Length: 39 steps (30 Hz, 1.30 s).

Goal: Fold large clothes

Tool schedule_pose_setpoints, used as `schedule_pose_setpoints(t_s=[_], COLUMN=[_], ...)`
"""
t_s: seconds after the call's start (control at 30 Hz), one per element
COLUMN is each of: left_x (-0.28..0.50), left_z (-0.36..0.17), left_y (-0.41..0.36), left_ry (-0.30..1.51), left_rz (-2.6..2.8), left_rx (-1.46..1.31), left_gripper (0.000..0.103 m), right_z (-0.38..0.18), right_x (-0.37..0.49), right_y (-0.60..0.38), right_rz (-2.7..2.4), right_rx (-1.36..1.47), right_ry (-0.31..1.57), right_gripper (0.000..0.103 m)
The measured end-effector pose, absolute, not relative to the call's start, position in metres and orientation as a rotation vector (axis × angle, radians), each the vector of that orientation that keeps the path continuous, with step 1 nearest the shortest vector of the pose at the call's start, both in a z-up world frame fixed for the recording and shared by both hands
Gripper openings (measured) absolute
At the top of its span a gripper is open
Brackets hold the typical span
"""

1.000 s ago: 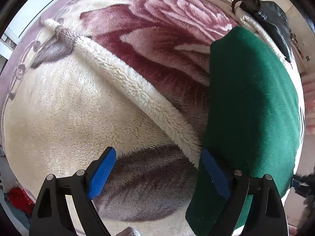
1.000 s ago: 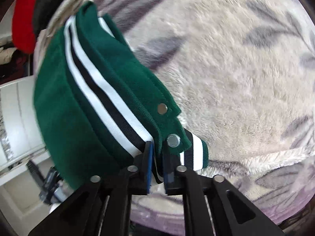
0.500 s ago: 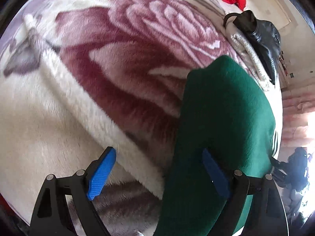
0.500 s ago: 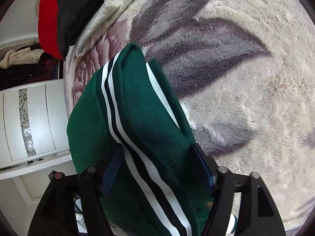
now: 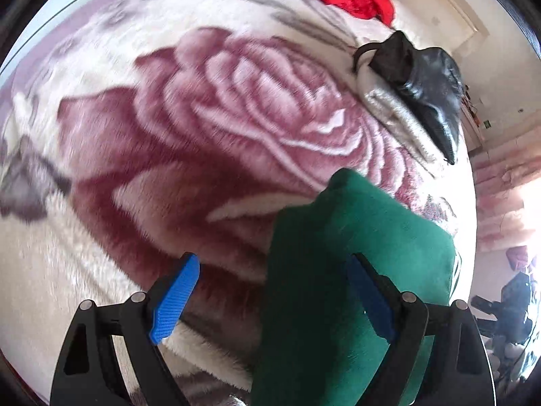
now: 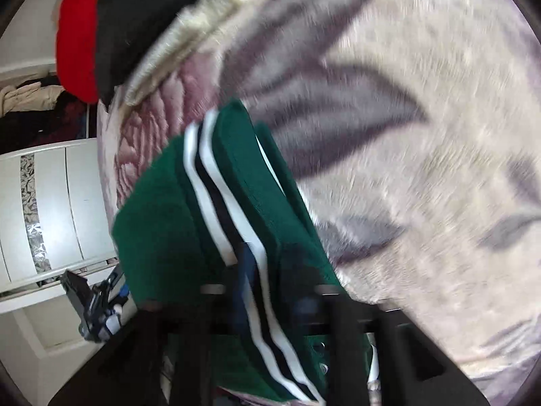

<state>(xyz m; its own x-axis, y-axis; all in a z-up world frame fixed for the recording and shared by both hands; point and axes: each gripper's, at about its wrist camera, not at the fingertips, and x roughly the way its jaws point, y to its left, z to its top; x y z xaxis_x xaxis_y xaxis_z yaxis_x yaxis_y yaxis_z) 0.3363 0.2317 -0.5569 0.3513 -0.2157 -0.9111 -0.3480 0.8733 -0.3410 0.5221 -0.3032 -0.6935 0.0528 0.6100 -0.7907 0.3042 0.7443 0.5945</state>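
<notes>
The green jacket lay already folded into a thick bundle on the rose blanket, the left gripper spread around its edge, the right gripper seemingly pinching its striped hem, leaving only tidying.

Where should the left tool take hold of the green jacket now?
Take the plain green edge of the green jacket lying between the open fingers of the left tool, coming straight forward from the near side. That fold stands up off the floral blanket, so both pads can likely close across it without catching the pile. The striped hem faces the right tool.
</notes>
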Motion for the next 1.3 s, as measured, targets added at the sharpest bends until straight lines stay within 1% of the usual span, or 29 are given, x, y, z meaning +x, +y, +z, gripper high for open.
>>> schedule_pose_setpoints(t_s=[0.07,0.13,0.2,0.27,0.3,0.33,0.37,0.4,0.43,0.47,0.5,0.53,0.57,0.6,0.7,0.73,0.77,0.83,0.87,0.9,1.03,1.07,1.1,1.13,1.17,1.2,1.23,1.27,1.3], left_x=[0.333,0.321,0.310,0.300,0.294,0.292,0.289,0.287,0.286,0.286,0.286,0.286,0.285,0.285,0.283,0.282,0.281,0.278,0.277,0.276,0.275,0.275,0.275,0.274,0.273,0.272,0.271,0.270,0.269], left_z=[-0.556,-0.559,-0.565,-0.569,-0.572,-0.572,-0.573,-0.574,-0.574,-0.575,-0.575,-0.575,-0.575,-0.574,-0.567,-0.565,-0.564,-0.564,-0.564,-0.565,-0.571,-0.571,-0.571,-0.570,-0.570,-0.570,-0.572,-0.573,-0.574], left_y=[0.229,0.228,0.226,0.225,0.226,0.228,0.230,0.233,0.234,0.235,0.236,0.235,0.235,0.234,0.231,0.231,0.230,0.229,0.229,0.228,0.225,0.225,0.227,0.229,0.231,0.234,0.238,0.240,0.241], left_ry=[1.230,1.242,1.260,1.271,1.268,1.267,1.269,1.273,1.275,1.279,1.286,1.290,1.293,1.299,1.302,1.300,1.299,1.299,1.299,1.298,1.306,1.305,1.303,1.299,1.295,1.291,1.287,1.286,1.289], left_rz=[0.085,0.086,0.095,0.105,0.112,0.117,0.125,0.135,0.140,0.142,0.143,0.144,0.144,0.144,0.137,0.135,0.136,0.135,0.133,0.133,0.135,0.140,0.153,0.159,0.162,0.161,0.147,0.139,0.139], left_rx=[-0.535,-0.560,-0.583,-0.605,-0.628,-0.641,-0.655,-0.661,-0.662,-0.658,-0.647,-0.637,-0.628,-0.617,-0.584,-0.574,-0.566,-0.564,-0.568,-0.574,-0.589,-0.590,-0.588,-0.589,-0.594,-0.605,-0.629,-0.645,-0.652], left_gripper=[0.089,0.089,0.089,0.090,0.090,0.090,0.090,0.090,0.089,0.089,0.089,0.089,0.089,0.089,0.089,0.089,0.089,0.089,0.089,0.089,0.089,0.089,0.089,0.089,0.089,0.089,0.089,0.089,0.089], right_z=[-0.688,-0.699,-0.717,-0.726,-0.729,-0.728,-0.732,-0.738,-0.742,-0.745,-0.752,-0.758,-0.762,-0.762,-0.743,-0.732,-0.721,-0.706,-0.702,-0.702,-0.733,-0.740,-0.742,-0.743,-0.743,-0.746,-0.755,-0.764,-0.775], right_x=[0.512,0.505,0.481,0.464,0.458,0.459,0.457,0.455,0.451,0.446,0.437,0.431,0.426,0.428,0.441,0.444,0.450,0.472,0.482,0.492,0.519,0.524,0.526,0.526,0.524,0.518,0.508,0.497,0.487], right_y=[-0.306,-0.305,-0.295,-0.280,-0.272,-0.269,-0.267,-0.272,-0.284,-0.297,-0.313,-0.322,-0.330,-0.329,-0.317,-0.318,-0.319,-0.312,-0.308,-0.303,-0.271,-0.259,-0.245,-0.241,-0.247,-0.267,-0.290,-0.307,-0.316], right_rz=[0.289,0.301,0.315,0.345,0.337,0.333,0.342,0.315,0.276,0.254,0.232,0.205,0.125,0.108,0.191,0.212,0.207,0.203,0.208,0.214,0.324,0.362,0.365,0.372,0.378,0.368,0.362,0.361,0.340], right_rx=[0.737,0.679,0.694,0.679,0.633,0.627,0.685,0.806,0.956,1.073,1.246,1.324,1.239,1.135,1.066,1.047,1.005,0.921,0.884,0.852,0.736,0.678,0.621,0.639,0.711,0.903,1.189,1.398,1.513], right_ry=[1.561,1.648,1.741,1.764,1.745,1.722,1.705,1.710,1.691,1.657,1.603,1.585,1.602,1.615,1.586,1.573,1.568,1.536,1.511,1.498,1.609,1.604,1.604,1.613,1.626,1.625,1.580,1.532,1.507], right_gripper=[0.072,0.072,0.073,0.072,0.070,0.063,0.027,0.023,0.020,0.010,0.007,0.007,0.004,0.003,0.004,0.005,0.013,0.040,0.069,0.082,0.081,0.073,0.067,0.065,0.058,0.039,0.028,0.022,0.021])
